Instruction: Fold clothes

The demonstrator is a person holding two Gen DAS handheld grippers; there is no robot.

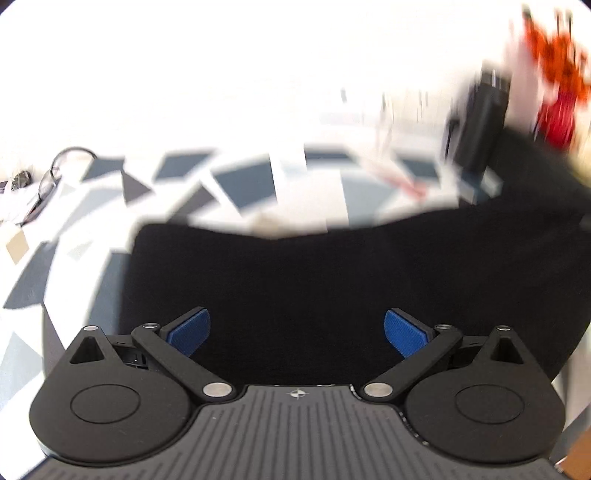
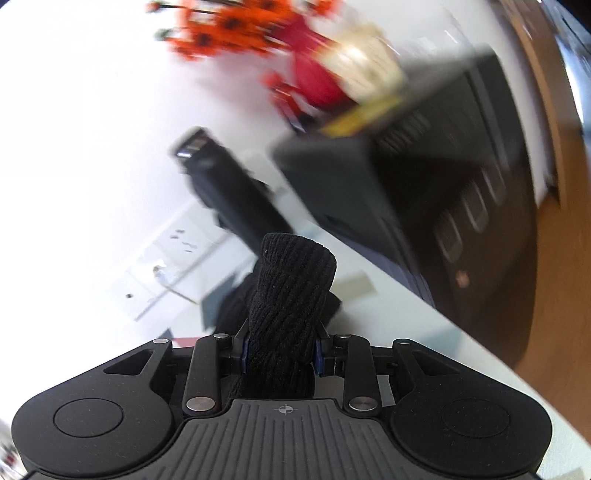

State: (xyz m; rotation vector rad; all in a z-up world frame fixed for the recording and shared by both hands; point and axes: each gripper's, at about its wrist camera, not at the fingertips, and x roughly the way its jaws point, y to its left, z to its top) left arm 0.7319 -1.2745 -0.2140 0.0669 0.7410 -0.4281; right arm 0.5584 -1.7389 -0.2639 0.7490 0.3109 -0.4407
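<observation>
A black knit garment (image 1: pixel 332 280) lies spread on a table with a grey, navy and white patterned cloth (image 1: pixel 66 229). My left gripper (image 1: pixel 297 334) is open just above the garment's near part, its blue pads (image 1: pixel 188 332) wide apart and empty. My right gripper (image 2: pixel 282 354) is shut on a bunched, ribbed end of the black garment (image 2: pixel 291 288), which sticks up between the fingers and is lifted off the table. More black fabric hangs below it.
Glasses and small items (image 1: pixel 48 181) lie at the table's far left. A black cylinder (image 1: pixel 480 122) and red-orange flowers (image 1: pixel 557 62) stand far right. In the right wrist view a dark cabinet (image 2: pixel 424 192), the flowers (image 2: pixel 236 26) and wooden floor (image 2: pixel 554 295) are blurred.
</observation>
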